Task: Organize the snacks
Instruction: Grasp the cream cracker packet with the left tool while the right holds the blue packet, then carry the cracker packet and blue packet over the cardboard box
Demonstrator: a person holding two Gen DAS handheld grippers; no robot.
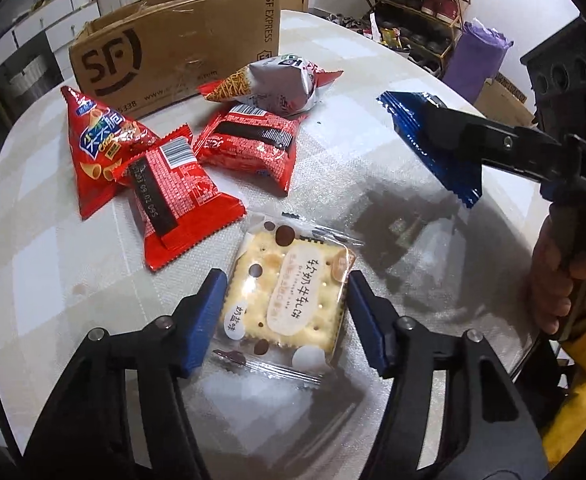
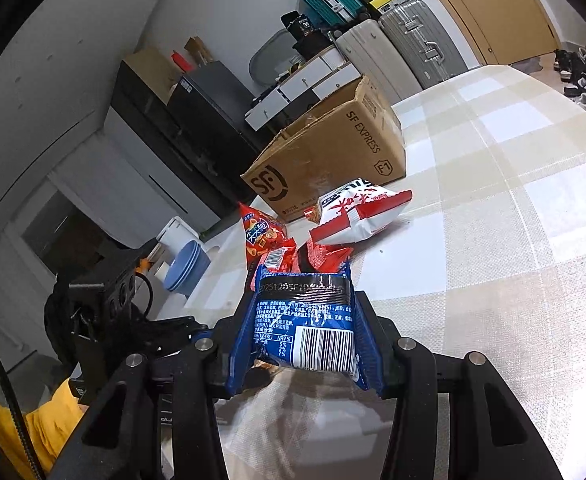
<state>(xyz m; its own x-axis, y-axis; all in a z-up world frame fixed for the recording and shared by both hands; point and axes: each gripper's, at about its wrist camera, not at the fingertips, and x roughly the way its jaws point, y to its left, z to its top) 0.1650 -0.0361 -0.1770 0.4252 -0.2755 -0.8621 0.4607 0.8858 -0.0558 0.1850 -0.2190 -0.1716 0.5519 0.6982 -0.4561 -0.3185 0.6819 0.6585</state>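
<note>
A clear-wrapped cracker pack (image 1: 285, 300) lies flat on the checked tablecloth (image 1: 373, 80). My left gripper (image 1: 285, 280) points down over it, and its blue pads (image 1: 209, 304) touch both side edges of the wrapper. My right gripper (image 2: 303, 308) is shut on a blue snack pack (image 2: 305, 320) and holds it in the air above the table. In the left wrist view that blue pack (image 1: 409, 124) hangs at the right. Beyond the crackers lie two red packs (image 1: 181, 200) (image 1: 249, 140), a red triangular bag (image 1: 97, 140) and a white-and-red bag (image 1: 281, 80).
An open SF Express cardboard box (image 1: 173, 52) stands at the table's far edge behind the snacks. A hand and yellow sleeve (image 1: 581, 344) hold the right gripper. Blue bowls (image 2: 187, 268) sit off the table's left side. Suitcases and a shoe rack (image 1: 417, 0) line the room.
</note>
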